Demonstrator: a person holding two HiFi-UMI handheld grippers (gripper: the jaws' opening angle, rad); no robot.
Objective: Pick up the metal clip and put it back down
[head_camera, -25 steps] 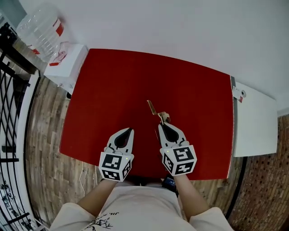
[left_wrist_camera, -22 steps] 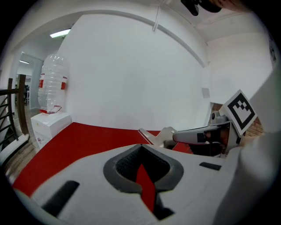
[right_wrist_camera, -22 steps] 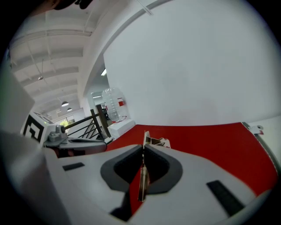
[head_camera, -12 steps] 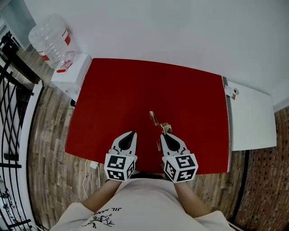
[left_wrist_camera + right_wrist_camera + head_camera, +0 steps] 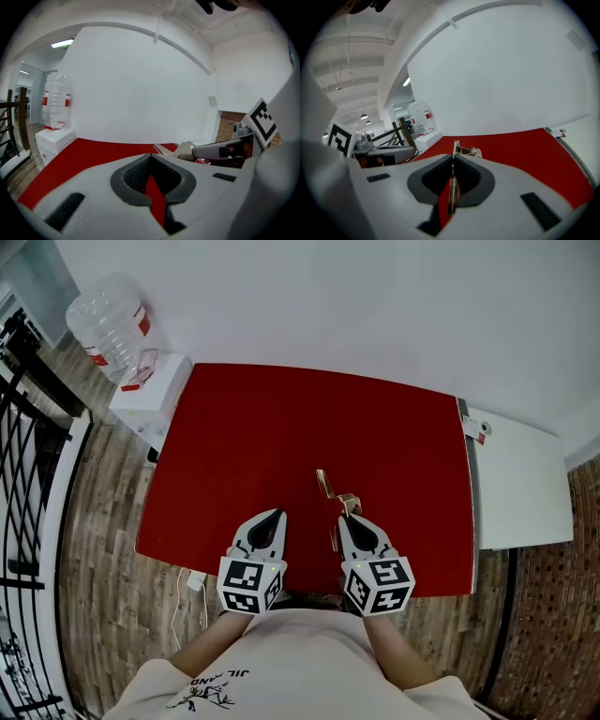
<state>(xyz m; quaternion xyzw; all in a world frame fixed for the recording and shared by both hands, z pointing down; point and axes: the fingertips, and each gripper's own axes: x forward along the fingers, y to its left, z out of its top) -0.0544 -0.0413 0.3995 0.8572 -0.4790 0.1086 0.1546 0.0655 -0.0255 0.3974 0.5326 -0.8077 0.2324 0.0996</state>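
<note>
A brass-coloured metal clip sticks out forward from my right gripper, which is shut on its handle over the near middle of the red table. In the right gripper view the handle runs between the closed jaws and the clip's body shows just past the tips. How high the clip hangs above the table I cannot tell. My left gripper stands shut and empty a hand's width to the left, close to the table's front edge.
A water bottle stands on a white dispenser off the table's back left corner. A white cabinet top adjoins the table's right side. A black railing runs along the left over wooden flooring.
The head view has shifted, and both grippers now sit slightly nearer the table's front edge. The clip stays in the right gripper throughout.
</note>
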